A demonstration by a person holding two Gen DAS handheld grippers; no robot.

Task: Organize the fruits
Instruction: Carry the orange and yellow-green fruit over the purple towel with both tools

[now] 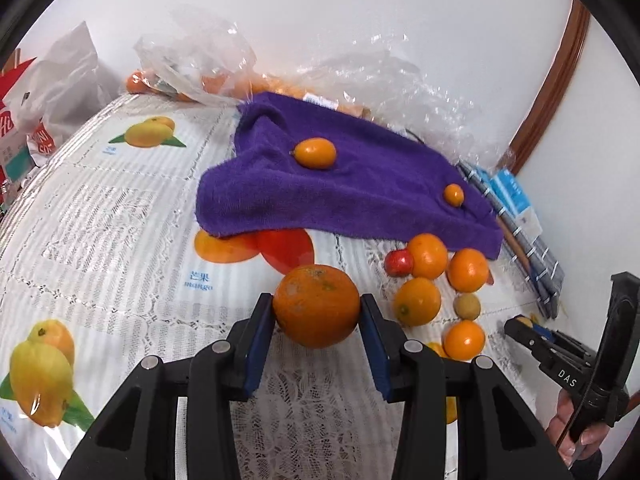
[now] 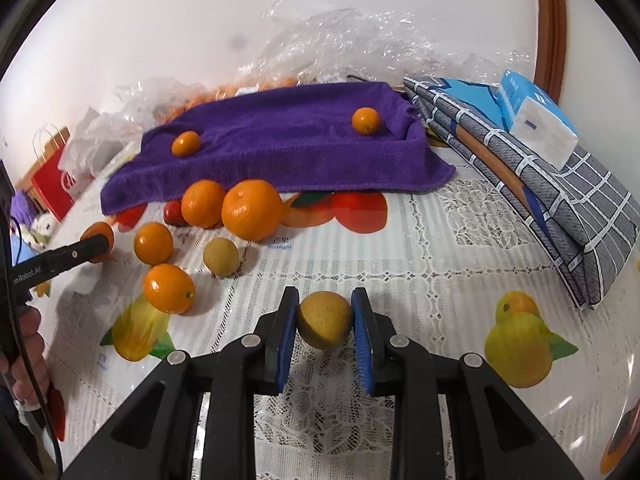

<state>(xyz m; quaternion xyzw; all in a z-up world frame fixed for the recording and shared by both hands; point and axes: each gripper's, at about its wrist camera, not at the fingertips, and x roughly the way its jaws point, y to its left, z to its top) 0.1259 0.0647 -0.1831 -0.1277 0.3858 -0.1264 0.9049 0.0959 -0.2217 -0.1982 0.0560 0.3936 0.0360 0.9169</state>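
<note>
My left gripper point(image 1: 317, 308) is shut on a large orange point(image 1: 316, 305) held just above the table. My right gripper point(image 2: 325, 320) is shut on a small tan-yellow round fruit point(image 2: 325, 319). A purple towel point(image 1: 352, 184) lies at the back with two small oranges on it point(image 1: 315, 153) point(image 1: 453, 194). Several oranges point(image 2: 252, 209), a tan fruit point(image 2: 221, 257) and a small red fruit point(image 1: 398, 262) lie loose in front of the towel. The left gripper also shows in the right wrist view point(image 2: 96, 242), at the left of this cluster.
A fruit-print tablecloth point(image 1: 120, 216) covers the table. Clear plastic bags point(image 1: 200, 64) with oranges lie behind the towel. A folded grey checked cloth point(image 2: 560, 200) with a tissue pack point(image 2: 536, 120) sits at right. A red paper bag point(image 2: 52, 184) stands at far left.
</note>
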